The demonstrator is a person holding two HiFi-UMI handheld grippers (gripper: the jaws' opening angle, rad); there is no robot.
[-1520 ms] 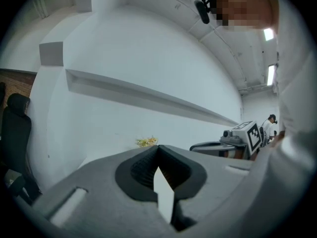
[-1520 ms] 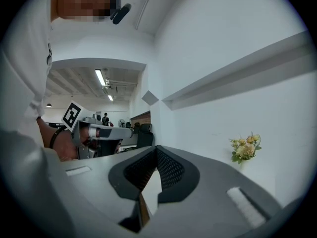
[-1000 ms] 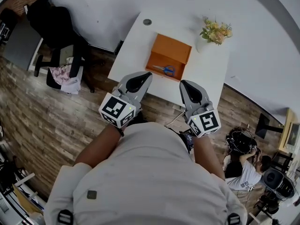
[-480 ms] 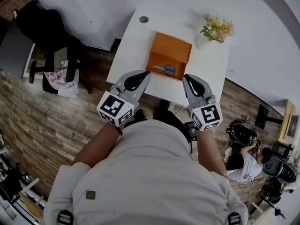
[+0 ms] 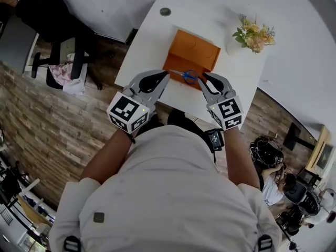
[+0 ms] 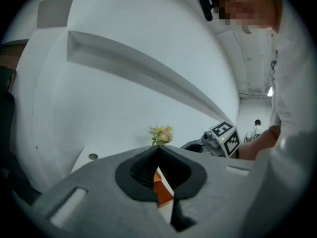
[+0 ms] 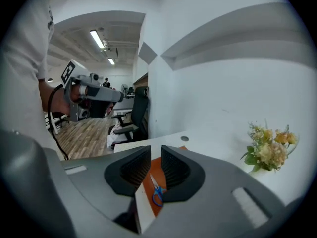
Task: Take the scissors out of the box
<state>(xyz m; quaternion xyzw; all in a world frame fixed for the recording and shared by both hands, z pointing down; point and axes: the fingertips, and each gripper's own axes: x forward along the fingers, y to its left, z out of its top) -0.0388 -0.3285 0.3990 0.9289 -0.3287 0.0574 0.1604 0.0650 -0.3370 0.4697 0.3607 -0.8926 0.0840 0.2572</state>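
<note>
An open orange box (image 5: 195, 54) sits on the white table (image 5: 152, 41), with blue-handled scissors (image 5: 188, 76) lying at its near edge. My left gripper (image 5: 161, 76) hovers just left of the box's near corner, jaws shut and empty (image 6: 159, 150). My right gripper (image 5: 209, 77) hovers just right of the scissors. Its jaws are opening (image 7: 156, 155) with nothing between them. Through that gap I see the scissors (image 7: 158, 194) lying in the box (image 7: 157, 169) below.
A vase of yellow flowers (image 5: 254, 34) stands on the table right of the box, and a round grommet (image 5: 165, 11) lies at its far side. A black office chair (image 5: 52, 20) stands on the wood floor to the left. People sit at the lower right.
Both grippers have moved forward and down, from in front of the table to over its near edge by the box. The right jaws have parted from shut.
</note>
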